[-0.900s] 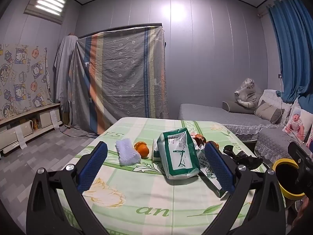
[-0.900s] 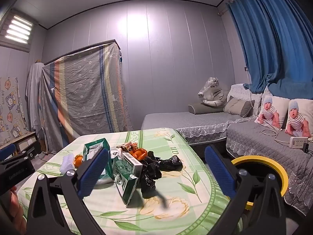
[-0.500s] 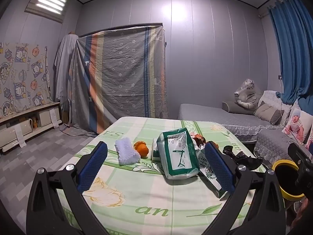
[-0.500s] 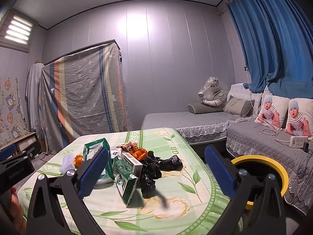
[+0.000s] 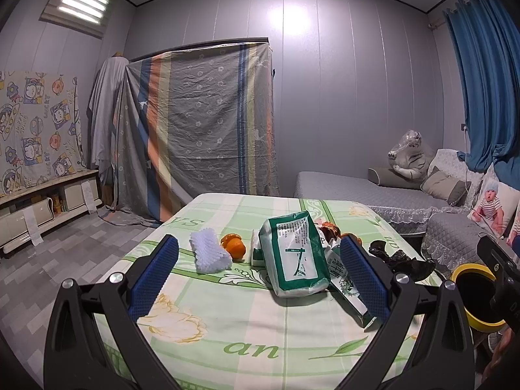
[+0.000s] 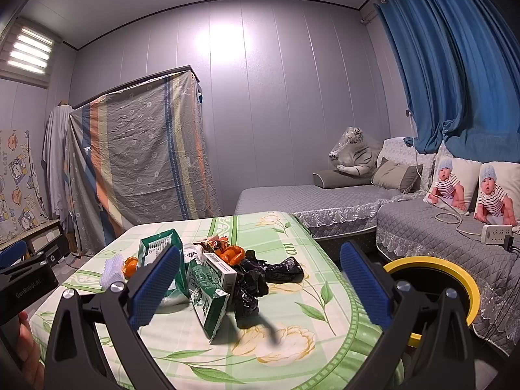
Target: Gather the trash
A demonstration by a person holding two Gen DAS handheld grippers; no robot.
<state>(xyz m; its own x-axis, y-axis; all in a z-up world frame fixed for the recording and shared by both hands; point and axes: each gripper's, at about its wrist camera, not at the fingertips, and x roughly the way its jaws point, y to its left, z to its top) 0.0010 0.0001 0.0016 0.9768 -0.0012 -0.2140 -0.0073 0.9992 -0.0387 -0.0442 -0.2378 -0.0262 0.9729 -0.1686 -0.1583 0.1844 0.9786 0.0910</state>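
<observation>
Two grippers (image 5: pixel 258 279) (image 6: pixel 260 287), both wide open

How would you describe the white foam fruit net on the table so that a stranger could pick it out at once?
Start at the table with the green flowered cloth. The trash lies in a cluster across it; at the cluster's left end, just left of the orange peel, lies the foam net. It alone is white, soft and mesh-textured.

Grey panelled walls (image 5: pixel 341 81), blue curtain (image 6: pixel 455 65), grey sofa (image 6: pixel 325 198).
</observation>
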